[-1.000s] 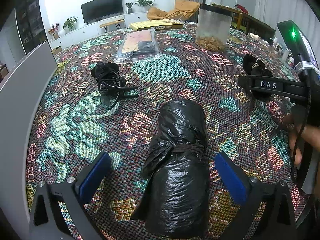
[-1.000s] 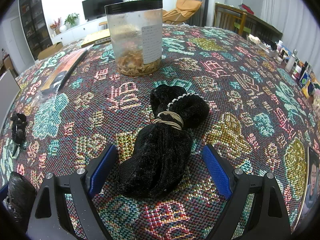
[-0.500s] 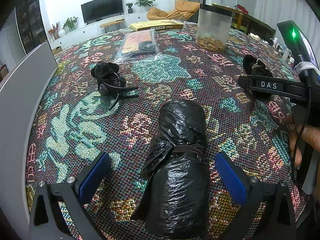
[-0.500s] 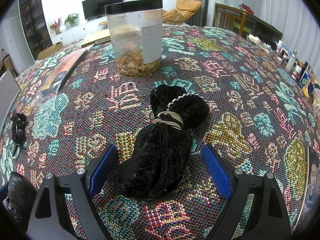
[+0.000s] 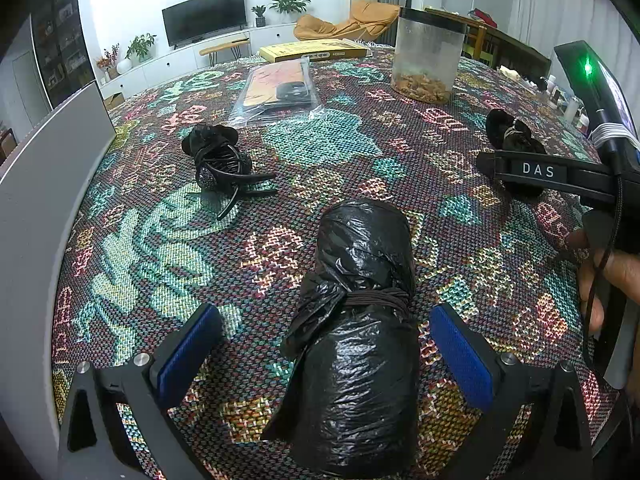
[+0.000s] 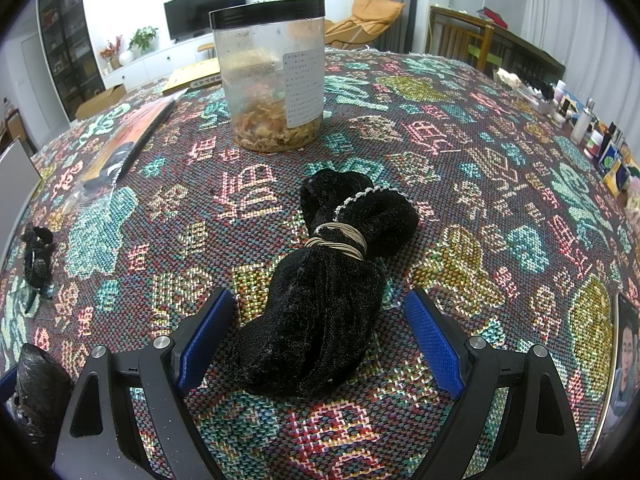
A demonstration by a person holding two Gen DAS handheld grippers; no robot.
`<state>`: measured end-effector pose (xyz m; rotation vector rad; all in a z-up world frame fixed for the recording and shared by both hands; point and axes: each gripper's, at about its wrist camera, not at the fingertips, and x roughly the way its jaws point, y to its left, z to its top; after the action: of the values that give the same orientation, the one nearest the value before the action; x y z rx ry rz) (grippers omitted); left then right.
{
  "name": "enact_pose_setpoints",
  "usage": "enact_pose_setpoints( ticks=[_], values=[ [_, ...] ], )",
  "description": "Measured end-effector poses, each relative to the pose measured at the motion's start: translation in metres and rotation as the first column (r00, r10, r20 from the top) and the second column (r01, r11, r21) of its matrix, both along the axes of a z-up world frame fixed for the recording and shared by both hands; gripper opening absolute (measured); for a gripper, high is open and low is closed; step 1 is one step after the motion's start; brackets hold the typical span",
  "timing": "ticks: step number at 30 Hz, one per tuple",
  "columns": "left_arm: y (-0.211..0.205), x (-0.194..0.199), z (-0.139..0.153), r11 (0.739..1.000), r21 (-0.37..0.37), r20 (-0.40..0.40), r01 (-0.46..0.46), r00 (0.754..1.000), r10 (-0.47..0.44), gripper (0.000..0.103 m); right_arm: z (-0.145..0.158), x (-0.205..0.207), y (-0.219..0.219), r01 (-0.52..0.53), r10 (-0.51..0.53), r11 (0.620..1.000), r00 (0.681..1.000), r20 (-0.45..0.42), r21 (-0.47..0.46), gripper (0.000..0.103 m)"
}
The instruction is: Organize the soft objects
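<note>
Nothing has moved since the earlier frames: both my grippers sit where they were, and every bundle on the patterned tablecloth [image 5: 320, 148] lies as before.

My left gripper [image 5: 324, 344] stands released, its blue pads [image 5: 188, 350] spread wide to either side of the black plastic bundle [image 5: 356, 320], which is tied round its middle with a dark cord. The bundle lies lengthwise between the pads, clear of both, its far end pointing towards the clear jar [image 5: 428, 60].

My right gripper [image 6: 320, 336] is likewise released, pads [image 6: 434, 344] wide apart and not touching anything. The black fabric bundle [image 6: 324, 292], bound with pale elastic bands, lies between them, its near end within the jaws and its far end reaching towards the clear jar [image 6: 272, 76], which stands well beyond it.

Taking the jar as my mark: the fabric bundle lies nearest it on my side, the plastic bundle further towards me and to the left, and a black hair clip [image 5: 218, 164] lies well off to the jar's left, beyond a flat clear packet [image 5: 280, 92].

In the left view a hand [image 5: 612, 280] grips the right gripper's handle.
</note>
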<state>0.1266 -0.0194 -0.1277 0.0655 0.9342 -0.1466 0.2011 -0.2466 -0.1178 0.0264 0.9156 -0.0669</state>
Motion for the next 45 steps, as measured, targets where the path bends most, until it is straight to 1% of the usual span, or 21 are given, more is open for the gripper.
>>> enact_pose_setpoints(
  ticks=[32,34,35,36,37,38,39,41,43,44,45],
  values=[
    [0.0,0.0,0.0,1.0,0.0,-0.001,0.0,1.0,0.0,0.103,0.0,0.0,0.0,0.0,0.0,1.0,1.0,0.0,0.002,0.089],
    [0.0,-0.002,0.002,1.0,0.0,-0.008,0.004,1.0,-0.004,0.103,0.0,0.0,-0.001,-0.007,0.007,1.0,1.0,-0.002,0.013,0.092],
    [0.001,-0.001,0.003,1.0,0.001,-0.029,0.015,0.999,-0.015,0.103,0.001,0.001,-0.002,-0.036,0.036,0.999,0.999,-0.014,0.03,0.094],
    [0.002,0.001,0.005,0.999,-0.002,-0.066,0.032,0.997,-0.032,0.103,0.002,0.003,-0.004,-0.079,0.08,0.996,0.996,-0.04,0.044,0.096],
    [0.005,0.004,0.007,0.999,-0.011,-0.09,0.041,0.995,-0.041,0.103,0.003,0.004,-0.006,-0.108,0.112,0.993,0.992,-0.061,0.055,0.096],
    [0.008,0.002,0.009,0.998,-0.03,-0.108,0.047,0.993,-0.05,0.103,0.006,0.006,-0.013,-0.15,0.16,0.983,0.982,-0.099,0.101,0.096],
    [0.013,0.0,0.011,0.997,-0.058,-0.117,0.048,0.992,-0.055,0.103,0.009,0.008,-0.02,-0.156,0.175,0.977,0.976,-0.128,0.143,0.095],
    [0.018,-0.004,0.012,0.996,-0.082,-0.134,0.042,0.99,-0.053,0.102,0.013,0.011,-0.029,-0.126,0.161,0.974,0.97,-0.181,0.191,0.094],
    [0.018,-0.005,0.015,0.996,-0.081,-0.14,0.047,0.988,-0.058,0.097,0.017,0.015,-0.03,-0.105,0.155,0.971,0.96,-0.232,0.215,0.094],
    [0.016,-0.005,0.016,0.996,-0.074,-0.137,0.053,0.989,-0.063,0.095,0.017,0.017,-0.026,-0.117,0.172,0.969,0.952,-0.254,0.218,0.094],
    [0.013,-0.006,0.018,0.997,-0.057,-0.135,0.061,0.988,-0.068,0.091,0.015,0.019,-0.021,-0.134,0.19,0.969,0.94,-0.283,0.205,0.093]
  ],
)
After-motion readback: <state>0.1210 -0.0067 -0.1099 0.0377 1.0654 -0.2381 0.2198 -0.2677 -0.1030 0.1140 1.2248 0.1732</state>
